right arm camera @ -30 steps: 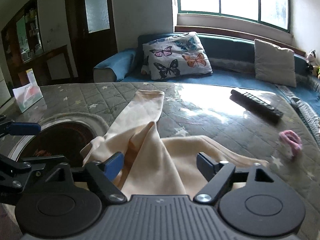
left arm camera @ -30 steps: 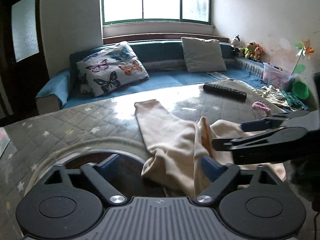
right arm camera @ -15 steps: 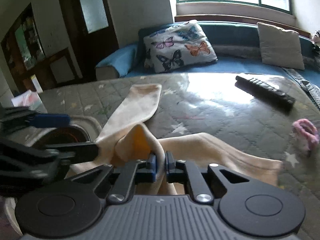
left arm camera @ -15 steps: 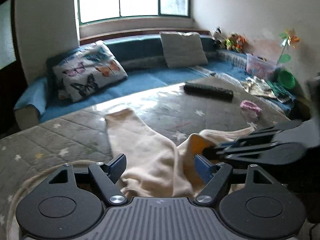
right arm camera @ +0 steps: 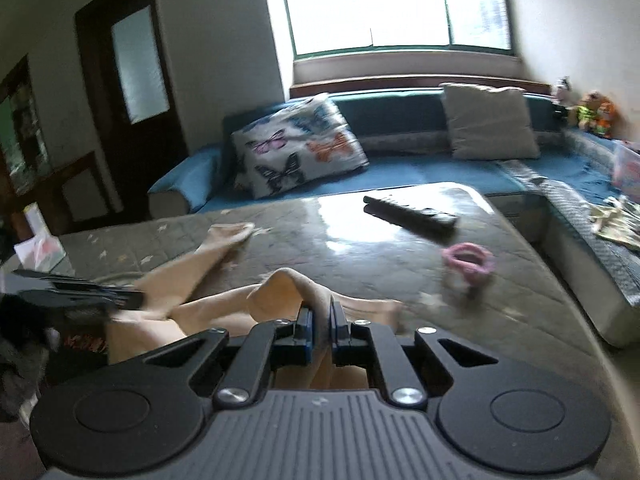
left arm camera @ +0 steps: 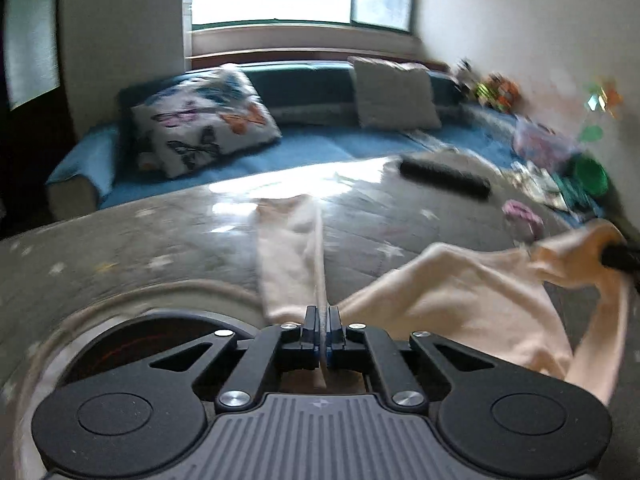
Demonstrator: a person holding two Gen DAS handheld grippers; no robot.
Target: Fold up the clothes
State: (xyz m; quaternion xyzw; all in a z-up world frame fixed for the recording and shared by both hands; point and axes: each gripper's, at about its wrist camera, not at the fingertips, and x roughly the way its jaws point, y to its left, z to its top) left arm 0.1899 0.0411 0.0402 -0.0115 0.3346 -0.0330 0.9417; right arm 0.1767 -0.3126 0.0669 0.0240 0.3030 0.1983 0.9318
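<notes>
The left tongs (left arm camera: 323, 322) have just closed and pinch a thin edge of the cream garment (left arm camera: 460, 304) near the front edge of the grey quilted tabletop (left arm camera: 160, 248). One leg of the garment lies flat, running away across the tabletop; the rest (blurred in both views) stretches rightward to the right tongs (right arm camera: 320, 316), clamped on a bunched fold. Beyond lie a black remote (right arm camera: 412, 212) and a pink band (right arm camera: 468, 260).

Black linkage tongs (left arm camera: 323, 334) (silver screws, ribbed grey housing), apparently blue pads (right arm camera: 306, 330) on the fingertips.
</notes>
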